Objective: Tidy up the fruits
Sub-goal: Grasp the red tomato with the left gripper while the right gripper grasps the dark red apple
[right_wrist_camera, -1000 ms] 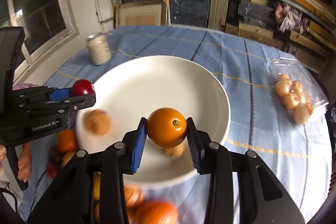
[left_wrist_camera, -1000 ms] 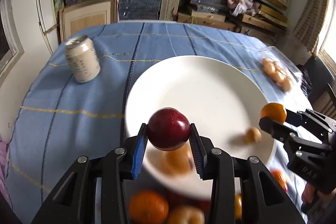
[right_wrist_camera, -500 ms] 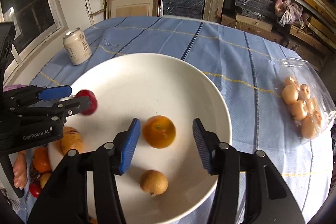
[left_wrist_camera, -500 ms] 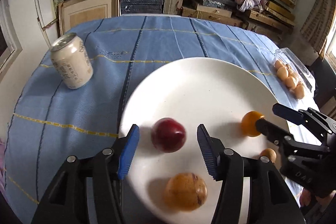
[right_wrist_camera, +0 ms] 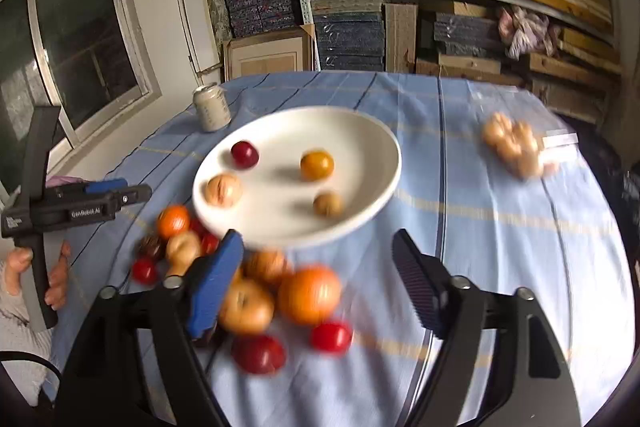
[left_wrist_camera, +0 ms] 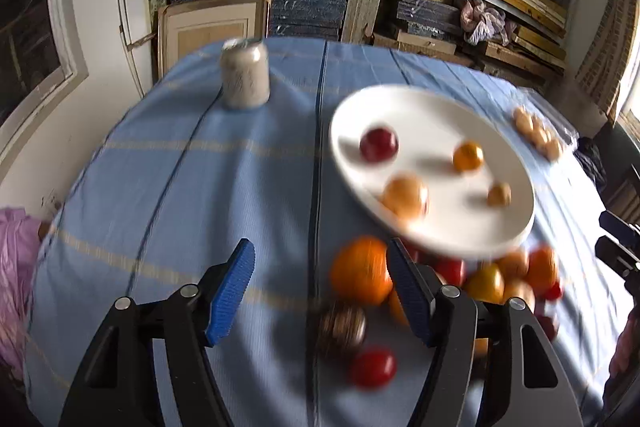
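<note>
Fruits: four sit on the white plate (right_wrist_camera: 372, 131) in the middle of the surface (right_wrist_camera: 500, 227). Many more wait in a pile (right_wrist_camera: 256, 291) by its near edge. Left gripper (left_wrist_camera: 320, 291) and right gripper (right_wrist_camera: 316, 279) are opening, holding nothing.

Left wrist view looking steeply down across the blue tablecloth (left_wrist_camera: 224, 187), right wrist view angling less steeply from farther right, both sharing the white plate (left_wrist_camera: 400, 103) (right_wrist_camera: 372, 139), can (left_wrist_camera: 245, 79) (right_wrist_camera: 211, 107), loose fruit pile (left_wrist_camera: 484, 279) (right_wrist_camera: 256, 291).
</note>
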Demonstrator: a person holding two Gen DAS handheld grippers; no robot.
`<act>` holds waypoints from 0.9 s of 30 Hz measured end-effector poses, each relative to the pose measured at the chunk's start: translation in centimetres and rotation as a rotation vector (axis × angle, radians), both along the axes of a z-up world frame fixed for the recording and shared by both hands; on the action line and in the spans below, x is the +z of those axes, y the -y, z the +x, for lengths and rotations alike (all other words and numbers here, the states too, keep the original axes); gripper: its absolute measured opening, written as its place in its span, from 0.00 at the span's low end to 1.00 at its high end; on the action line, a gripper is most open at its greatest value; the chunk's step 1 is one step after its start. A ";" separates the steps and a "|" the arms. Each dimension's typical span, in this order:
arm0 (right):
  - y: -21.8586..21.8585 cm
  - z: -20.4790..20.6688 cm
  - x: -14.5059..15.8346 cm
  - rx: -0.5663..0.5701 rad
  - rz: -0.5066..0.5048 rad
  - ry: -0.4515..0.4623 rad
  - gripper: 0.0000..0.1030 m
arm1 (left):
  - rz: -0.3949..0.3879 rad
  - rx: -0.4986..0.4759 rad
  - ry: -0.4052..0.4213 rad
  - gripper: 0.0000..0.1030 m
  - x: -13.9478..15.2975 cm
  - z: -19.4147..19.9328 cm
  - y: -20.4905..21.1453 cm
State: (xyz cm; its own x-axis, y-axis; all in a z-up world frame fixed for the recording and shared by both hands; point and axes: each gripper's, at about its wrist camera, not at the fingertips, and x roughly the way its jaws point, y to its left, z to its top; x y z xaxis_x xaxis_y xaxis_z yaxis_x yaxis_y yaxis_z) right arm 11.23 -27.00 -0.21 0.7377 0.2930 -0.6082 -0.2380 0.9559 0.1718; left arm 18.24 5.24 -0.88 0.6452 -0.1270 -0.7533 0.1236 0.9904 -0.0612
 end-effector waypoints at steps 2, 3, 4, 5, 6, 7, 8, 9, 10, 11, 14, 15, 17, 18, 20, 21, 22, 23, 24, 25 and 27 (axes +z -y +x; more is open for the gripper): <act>0.4 -1.8 -0.9 -0.012 0.008 0.007 0.85 | -0.011 -0.006 -0.012 0.67 -1.0 -1.5 -0.4; 0.6 -2.8 -1.5 -0.022 0.008 0.010 0.85 | -0.023 -0.007 -0.019 0.67 -1.4 -2.0 -0.5; 0.8 -3.2 -1.8 -0.024 0.007 0.008 0.85 | -0.048 -0.014 -0.029 0.67 -1.9 -2.8 -0.7; 1.0 -3.6 -2.3 -0.022 0.006 -0.002 0.85 | -0.064 -0.018 -0.033 0.67 -2.1 -3.1 -0.8; 1.1 -3.7 -2.4 -0.023 0.007 -0.005 0.86 | -0.082 -0.025 -0.037 0.67 -2.4 -3.4 -0.9; 1.3 -3.8 -2.5 -0.027 0.011 -0.004 0.86 | -0.097 -0.041 -0.041 0.67 -2.8 -3.9 -0.8; 1.6 -3.8 -2.6 -0.037 0.018 -0.004 0.86 | -0.102 -0.055 -0.042 0.67 -3.0 -4.3 -0.6; 1.8 -3.6 -2.6 -0.041 0.024 -0.006 0.86 | -0.093 -0.070 -0.037 0.67 -3.2 -4.7 -0.1; 2.0 -3.6 -2.7 -0.045 0.032 -0.007 0.86 | -0.081 -0.078 -0.031 0.67 -3.5 -5.0 0.2; 2.4 -3.5 -2.8 -0.052 0.041 -0.010 0.87 | -0.066 -0.086 -0.024 0.67 -3.7 -5.3 0.6; 3.1 -3.2 -3.3 -0.066 0.058 -0.032 0.87 | -0.042 -0.102 -0.025 0.67 -4.3 -5.4 1.5; 3.3 -3.1 -3.4 -0.069 0.064 -0.038 0.87 | -0.045 -0.105 -0.025 0.67 -4.4 -5.3 1.6; 3.4 -2.8 -3.3 -0.075 0.078 -0.048 0.90 | -0.033 -0.108 -0.026 0.67 -4.7 -5.2 1.8; 3.5 -2.8 -3.3 -0.078 0.085 -0.049 0.92 | -0.022 -0.107 -0.026 0.67 -4.7 -5.1 1.8; 3.5 -2.9 -3.1 -0.082 0.086 -0.042 0.93 | 0.013 -0.103 -0.028 0.67 -5.2 -4.9 2.3; 3.4 -2.9 -3.1 -0.081 0.084 -0.044 0.93 | 0.024 -0.103 -0.027 0.67 -5.4 -4.9 2.4; 3.3 -2.9 -3.0 -0.077 0.083 -0.046 0.93 | 0.039 -0.109 -0.026 0.67 -5.6 -4.9 2.8; 3.1 -2.9 -3.1 -0.073 0.081 -0.047 0.93 | 0.050 -0.112 -0.022 0.67 -5.7 -4.9 3.1; 3.0 -2.9 -3.1 -0.071 0.078 -0.048 0.93 | 0.060 -0.114 -0.018 0.67 -5.7 -5.0 3.2; 2.9 -2.9 -3.1 -0.070 0.075 -0.049 0.94 | 0.065 -0.123 -0.012 0.67 -5.7 -5.1 3.5; 2.8 -2.9 -3.2 -0.068 0.070 -0.055 0.94 | 0.047 -0.135 -0.007 0.67 -5.7 -5.3 3.7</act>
State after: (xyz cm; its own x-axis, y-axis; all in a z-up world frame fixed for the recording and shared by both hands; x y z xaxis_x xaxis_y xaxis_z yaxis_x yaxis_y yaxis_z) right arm 8.29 -29.81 -3.43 0.7236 0.2861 -0.6281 -0.1610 0.9549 0.2494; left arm 12.98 1.57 -6.55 0.6191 -0.1770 -0.7651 0.2558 0.9666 -0.0166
